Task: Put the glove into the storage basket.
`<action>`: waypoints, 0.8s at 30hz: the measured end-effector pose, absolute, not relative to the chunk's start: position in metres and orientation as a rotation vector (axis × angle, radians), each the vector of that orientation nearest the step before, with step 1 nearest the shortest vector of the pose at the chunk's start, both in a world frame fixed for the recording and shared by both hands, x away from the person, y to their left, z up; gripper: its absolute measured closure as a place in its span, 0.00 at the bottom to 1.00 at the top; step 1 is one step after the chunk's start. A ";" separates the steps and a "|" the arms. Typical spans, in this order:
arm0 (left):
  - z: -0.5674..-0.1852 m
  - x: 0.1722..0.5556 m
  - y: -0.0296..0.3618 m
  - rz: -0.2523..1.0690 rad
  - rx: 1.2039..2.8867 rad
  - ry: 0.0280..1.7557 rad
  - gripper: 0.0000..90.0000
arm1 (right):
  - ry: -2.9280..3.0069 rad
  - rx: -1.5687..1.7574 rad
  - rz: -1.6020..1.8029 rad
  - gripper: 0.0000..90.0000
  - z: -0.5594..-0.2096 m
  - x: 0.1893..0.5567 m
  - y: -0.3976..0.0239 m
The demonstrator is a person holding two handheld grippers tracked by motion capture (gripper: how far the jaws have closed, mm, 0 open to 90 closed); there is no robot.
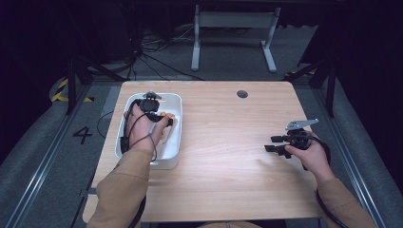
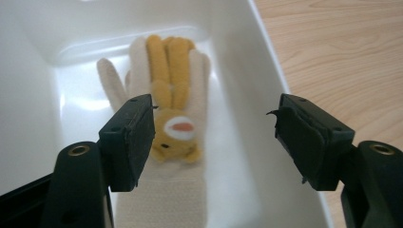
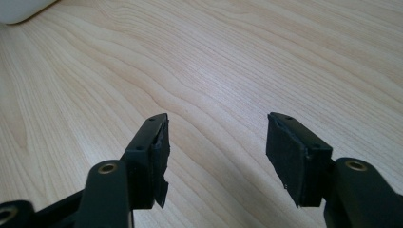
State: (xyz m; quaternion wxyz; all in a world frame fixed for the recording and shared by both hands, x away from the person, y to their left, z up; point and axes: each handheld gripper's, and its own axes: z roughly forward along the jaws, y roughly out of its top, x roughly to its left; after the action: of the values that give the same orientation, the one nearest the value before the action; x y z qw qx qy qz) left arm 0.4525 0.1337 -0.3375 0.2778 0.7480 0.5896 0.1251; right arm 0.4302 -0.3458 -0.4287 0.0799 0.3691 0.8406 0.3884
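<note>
A cream knitted glove with an orange animal face and ears lies flat in a white plastic tub. My left gripper hangs open just above it, jaws wide, the left jaw over the glove's edge and nothing between them. From above, the left gripper sits inside the tub at the table's left, with the glove peeking out beside it. My right gripper stands open over bare wood; in the high view the right gripper is at the table's right, held low.
The light wooden table has a round cable hole near its far edge. A corner of the white tub shows far off in the right gripper view. Beyond the table are a grey desk frame and floor cables.
</note>
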 end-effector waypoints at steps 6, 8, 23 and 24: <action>-0.322 0.440 0.123 0.297 2.014 1.464 0.35 | 2.509 1.104 1.169 0.46 -0.428 0.429 -0.347; -0.318 0.436 0.119 0.296 2.033 1.427 0.35 | 2.506 1.110 1.167 0.46 -0.428 0.429 -0.348; -0.299 0.407 0.079 0.204 2.106 1.056 0.32 | 2.499 1.120 1.167 0.45 -0.427 0.425 -0.353; -0.298 0.407 0.076 0.212 2.111 1.017 0.33 | 2.498 1.118 1.168 0.45 -0.427 0.425 -0.353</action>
State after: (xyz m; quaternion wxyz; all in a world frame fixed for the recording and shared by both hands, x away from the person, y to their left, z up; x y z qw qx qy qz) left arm 0.4072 0.0758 -0.2984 0.3840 0.8284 0.3992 0.0832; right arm 0.4248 -0.3533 -0.4272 0.0829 0.3745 0.8366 0.3911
